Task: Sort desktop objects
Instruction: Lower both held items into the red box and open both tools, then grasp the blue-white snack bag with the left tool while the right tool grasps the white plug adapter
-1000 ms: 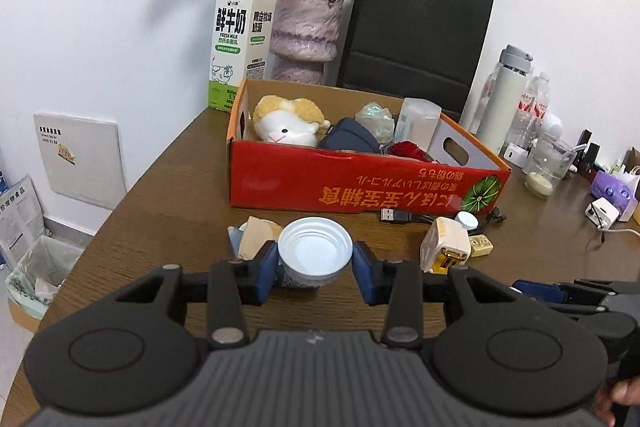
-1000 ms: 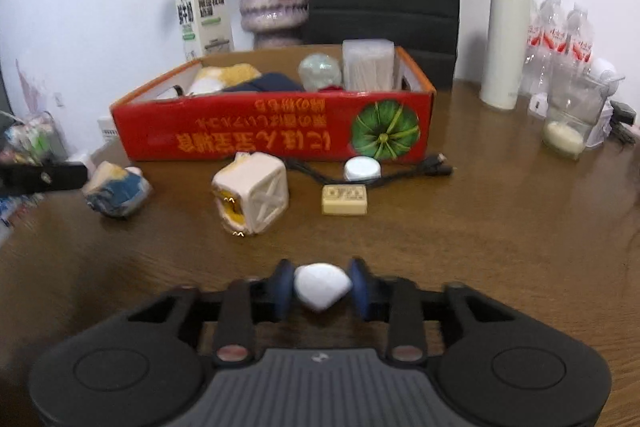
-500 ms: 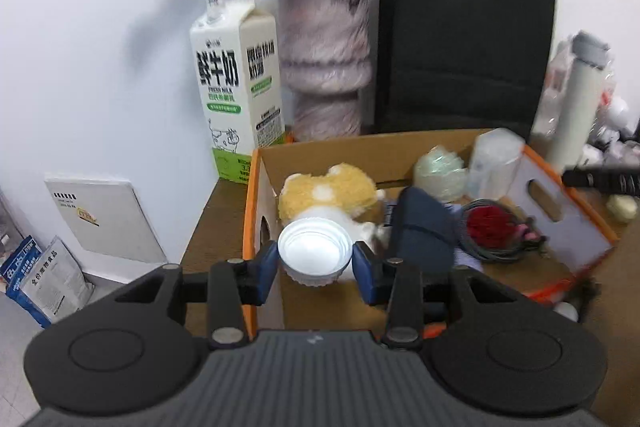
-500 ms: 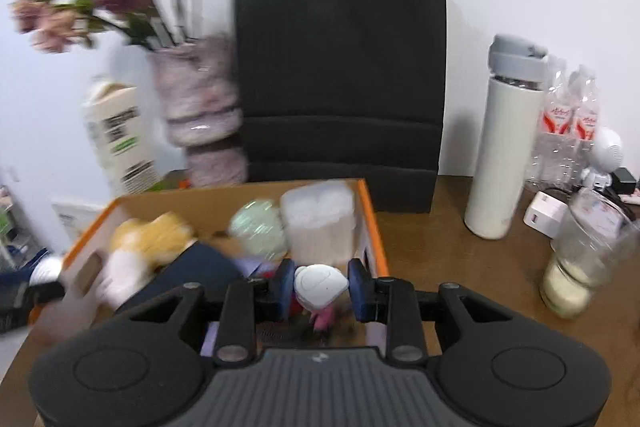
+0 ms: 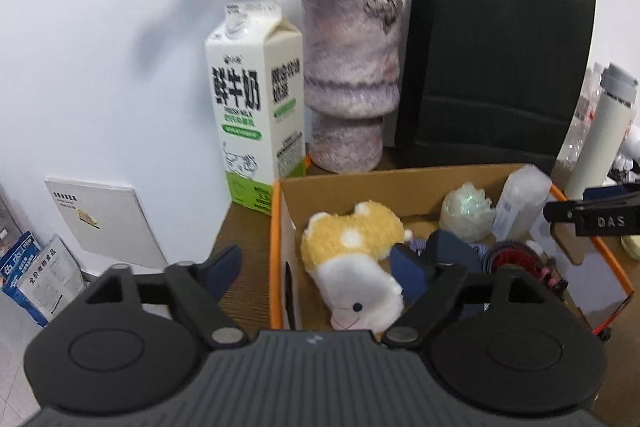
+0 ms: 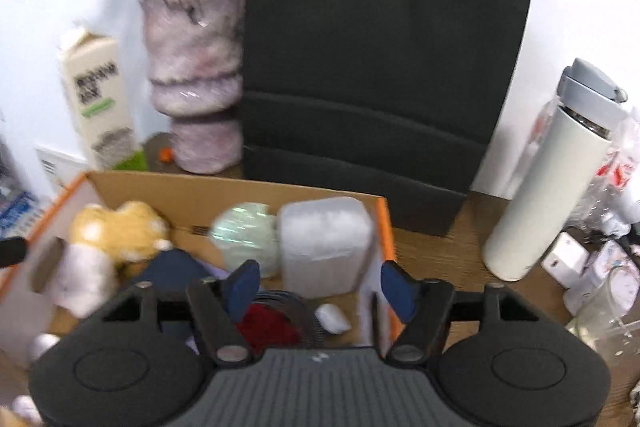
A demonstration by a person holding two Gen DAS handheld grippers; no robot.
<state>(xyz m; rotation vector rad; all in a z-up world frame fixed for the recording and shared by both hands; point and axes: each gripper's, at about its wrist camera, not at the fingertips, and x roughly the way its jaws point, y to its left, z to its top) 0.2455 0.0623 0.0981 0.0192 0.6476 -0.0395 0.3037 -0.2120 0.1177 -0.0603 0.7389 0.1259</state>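
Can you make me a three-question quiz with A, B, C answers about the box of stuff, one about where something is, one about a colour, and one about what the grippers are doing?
1. Where is the milk carton?
A. inside the cardboard box
B. on the table outside the box, beside the vase
C. lying on the floor

2. What colour is the paper bag behind the box?
A. black
B. red
C. yellow

3. What is between the fingers of the right gripper?
A. the plush toy, squeezed tight
B. the thermos
C. nothing gripped; the jaws are opening above the box

Answers:
1. B, it stands upright next to the vase, behind the cardboard box.
2. A, it is plain black with a teal clip on top.
3. C, the small white object lies loose in the box below the parted fingers.
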